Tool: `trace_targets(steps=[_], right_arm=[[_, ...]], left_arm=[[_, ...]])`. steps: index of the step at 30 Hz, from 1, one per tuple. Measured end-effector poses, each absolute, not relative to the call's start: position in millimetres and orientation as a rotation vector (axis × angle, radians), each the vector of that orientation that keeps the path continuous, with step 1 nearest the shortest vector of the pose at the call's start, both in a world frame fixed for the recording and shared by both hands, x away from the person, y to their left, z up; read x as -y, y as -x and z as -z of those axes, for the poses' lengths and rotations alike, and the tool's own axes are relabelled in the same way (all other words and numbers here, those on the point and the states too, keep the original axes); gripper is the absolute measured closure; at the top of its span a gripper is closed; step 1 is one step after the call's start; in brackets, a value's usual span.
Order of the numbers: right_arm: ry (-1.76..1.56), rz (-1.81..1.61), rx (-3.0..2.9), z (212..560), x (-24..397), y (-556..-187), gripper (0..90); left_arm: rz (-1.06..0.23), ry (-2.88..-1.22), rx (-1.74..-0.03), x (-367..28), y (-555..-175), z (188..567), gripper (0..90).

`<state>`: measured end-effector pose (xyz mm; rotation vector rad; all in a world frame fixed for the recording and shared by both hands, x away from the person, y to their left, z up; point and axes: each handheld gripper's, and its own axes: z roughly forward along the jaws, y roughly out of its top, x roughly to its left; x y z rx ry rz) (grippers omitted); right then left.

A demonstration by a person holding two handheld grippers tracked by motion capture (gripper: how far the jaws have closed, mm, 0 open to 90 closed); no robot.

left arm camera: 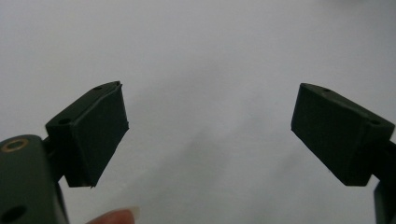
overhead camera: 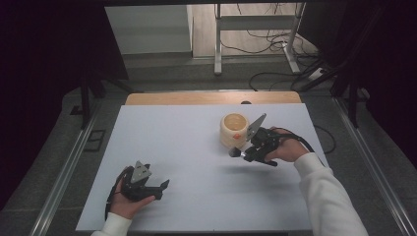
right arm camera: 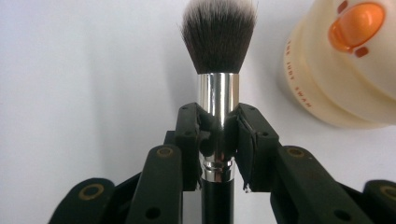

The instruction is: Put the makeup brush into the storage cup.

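Note:
My right gripper (right arm camera: pixel 217 140) is shut on a makeup brush (right arm camera: pixel 218 88), its pads clamping the silver ferrule; the dark bristles point away from me and the black handle runs back between the jaws. In the high view the right gripper (overhead camera: pixel 244 150) hovers above the white table (overhead camera: pixel 187 147) beside a cream round container (overhead camera: pixel 234 129) with an orange mark, and the brush (overhead camera: pixel 235 152) tip points left. The container (right arm camera: pixel 345 65) stands at the upper right of the right gripper view. My left gripper (overhead camera: pixel 160 187) rests near the table's front left, open, with nothing between its jaws (left arm camera: pixel 208 135).
The white table top ends in a wooden strip (overhead camera: pixel 211 97) at the far side. Beyond it are a desk frame (overhead camera: pixel 255 34) and cables (overhead camera: pixel 275 49) on the floor. Metal rails (overhead camera: pixel 64 172) flank the table on both sides.

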<state>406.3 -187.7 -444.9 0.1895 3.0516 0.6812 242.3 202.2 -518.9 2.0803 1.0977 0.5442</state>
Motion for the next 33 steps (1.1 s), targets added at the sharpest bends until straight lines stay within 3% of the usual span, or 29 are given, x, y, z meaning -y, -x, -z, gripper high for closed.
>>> trace_targets(steps=[33], right_arm=[[-0.67,-1.005,-2.844,445.7,196.5,-380.6,71.9]], left_arm=[[-0.549,-2.07,-1.107,-205.3,-243.1,519.1,11.6]])
